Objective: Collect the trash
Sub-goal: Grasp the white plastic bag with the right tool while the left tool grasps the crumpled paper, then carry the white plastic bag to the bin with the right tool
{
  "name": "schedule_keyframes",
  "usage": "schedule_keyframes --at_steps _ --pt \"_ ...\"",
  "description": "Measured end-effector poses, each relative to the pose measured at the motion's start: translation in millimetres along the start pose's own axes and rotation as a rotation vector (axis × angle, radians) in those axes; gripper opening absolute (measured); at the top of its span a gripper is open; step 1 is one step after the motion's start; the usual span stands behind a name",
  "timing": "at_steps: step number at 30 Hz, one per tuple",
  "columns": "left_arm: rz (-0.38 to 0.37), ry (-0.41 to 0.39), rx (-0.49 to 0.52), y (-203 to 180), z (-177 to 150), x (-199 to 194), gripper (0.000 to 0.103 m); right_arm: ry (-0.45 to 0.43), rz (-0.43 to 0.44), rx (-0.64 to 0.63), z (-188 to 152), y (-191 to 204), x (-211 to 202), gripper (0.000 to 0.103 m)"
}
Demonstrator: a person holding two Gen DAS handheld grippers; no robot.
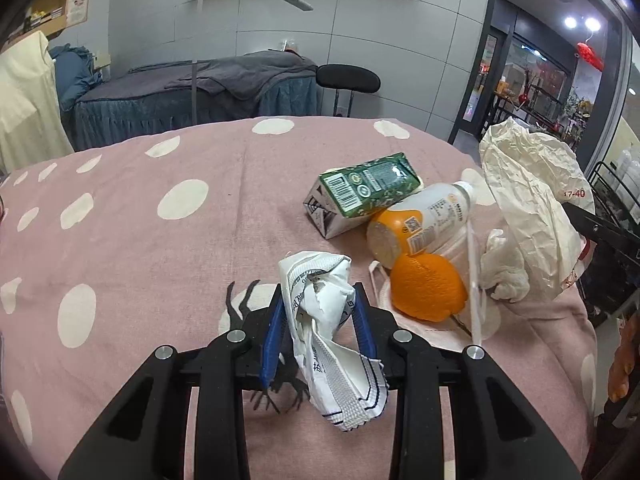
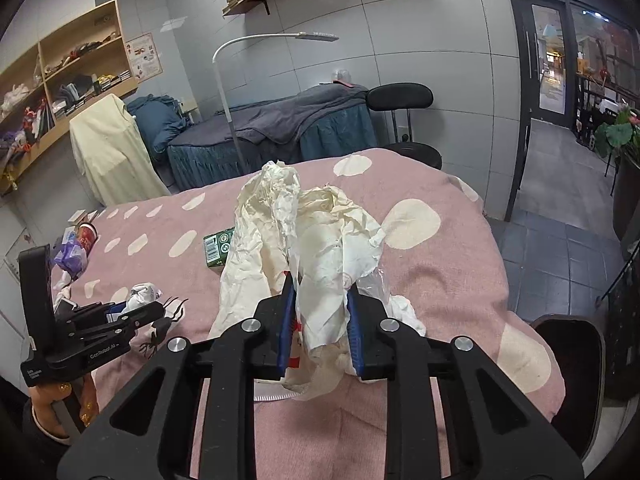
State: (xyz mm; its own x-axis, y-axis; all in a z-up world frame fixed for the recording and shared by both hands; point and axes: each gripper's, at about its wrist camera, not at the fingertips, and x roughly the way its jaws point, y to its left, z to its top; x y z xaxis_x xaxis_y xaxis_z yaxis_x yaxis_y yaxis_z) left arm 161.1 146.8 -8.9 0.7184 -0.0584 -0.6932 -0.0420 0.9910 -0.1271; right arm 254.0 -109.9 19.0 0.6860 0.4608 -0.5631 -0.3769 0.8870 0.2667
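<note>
My left gripper is shut on a crumpled white printed wrapper, lifted a little above the pink dotted bedcover. My right gripper is shut on a big crumpled cream paper bag, also seen at the right of the left wrist view as the paper bag. On the cover lie a green carton, a plastic bottle with an orange label, an orange peel, a white tissue and a clear straw wrapper. The left gripper shows at the left of the right wrist view.
A dark bin stands at the bed's right side. More litter, a red can and purple wrapper, lies at the cover's left edge. Behind are a grey massage bed, a black stool and a white lamp.
</note>
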Motion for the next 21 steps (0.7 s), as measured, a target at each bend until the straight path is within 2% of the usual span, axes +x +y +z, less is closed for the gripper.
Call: schedule_keyframes --at_steps 6,9,11,21 --pt "-0.054 -0.012 0.04 -28 -2 -10 0.032 -0.065 -0.035 0.034 -4 -19 -36 0.023" --pt "-0.081 -0.016 0.062 -43 -5 -14 0.032 -0.099 -0.093 0.043 -8 -34 -53 0.023" --pt "-0.099 -0.019 0.081 -55 -6 -16 0.032 -0.109 -0.119 0.042 -12 -42 -63 0.021" --pt "-0.2 -0.015 0.154 -112 -8 -17 0.032 -0.147 -0.194 0.137 -35 -92 -109 0.02"
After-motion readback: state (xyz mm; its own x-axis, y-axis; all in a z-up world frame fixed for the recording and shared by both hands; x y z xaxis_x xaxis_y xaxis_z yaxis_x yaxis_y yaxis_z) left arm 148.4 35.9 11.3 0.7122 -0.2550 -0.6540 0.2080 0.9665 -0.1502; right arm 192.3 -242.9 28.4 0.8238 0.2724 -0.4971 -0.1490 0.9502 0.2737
